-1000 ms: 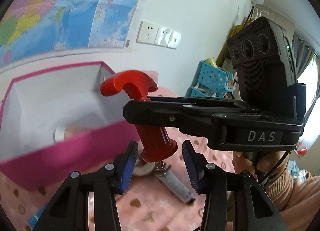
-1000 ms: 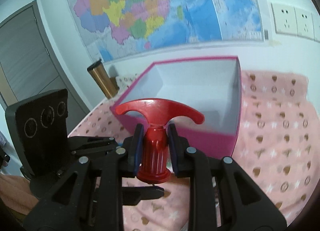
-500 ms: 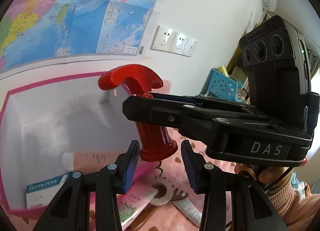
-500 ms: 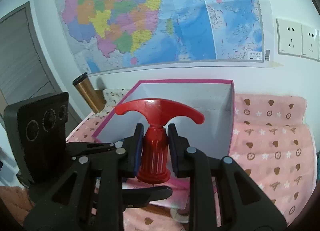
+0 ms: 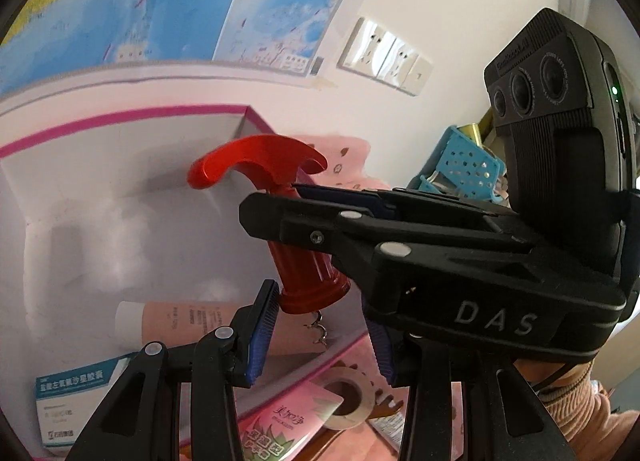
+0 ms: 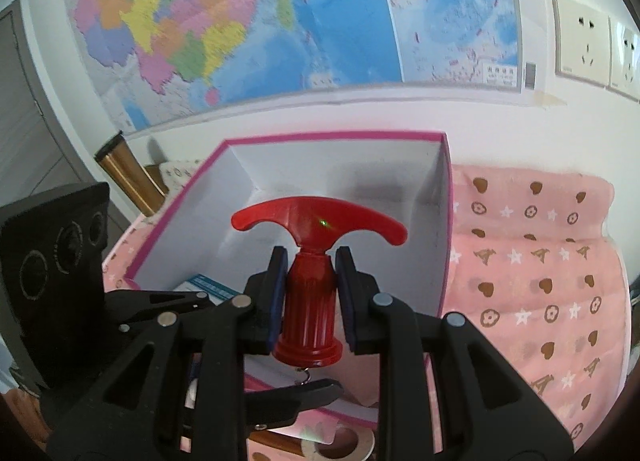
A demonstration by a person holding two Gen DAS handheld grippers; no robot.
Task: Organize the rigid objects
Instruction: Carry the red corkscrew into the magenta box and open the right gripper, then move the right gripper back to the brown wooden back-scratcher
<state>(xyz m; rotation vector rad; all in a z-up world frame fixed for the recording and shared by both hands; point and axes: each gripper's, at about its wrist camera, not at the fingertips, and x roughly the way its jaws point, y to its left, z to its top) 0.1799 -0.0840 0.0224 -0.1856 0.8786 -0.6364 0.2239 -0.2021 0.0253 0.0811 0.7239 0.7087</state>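
A red T-handled corkscrew (image 6: 310,293) is clamped upright in my right gripper (image 6: 311,295), held over the open pink-rimmed box (image 6: 447,229). The same corkscrew (image 5: 304,261) shows in the left wrist view, above the box's white inside (image 5: 100,221), with its metal spiral hanging below. My left gripper (image 5: 320,335) is open and empty, just below the corkscrew, its blue pads (image 5: 262,325) apart. The box holds a peach tube (image 5: 184,319) and a white-and-teal carton (image 5: 76,397).
A tape roll (image 5: 348,397) and a pink packet (image 5: 288,421) lie on the pink patterned cloth (image 6: 532,301) in front of the box. A gold tumbler (image 6: 128,177) stands left of the box. A blue basket (image 5: 460,169) sits at the right. Wall behind.
Both grippers moved forward and up over the box. The corkscrew went from in front of the box's near wall to above its inside. The box contents came into view.
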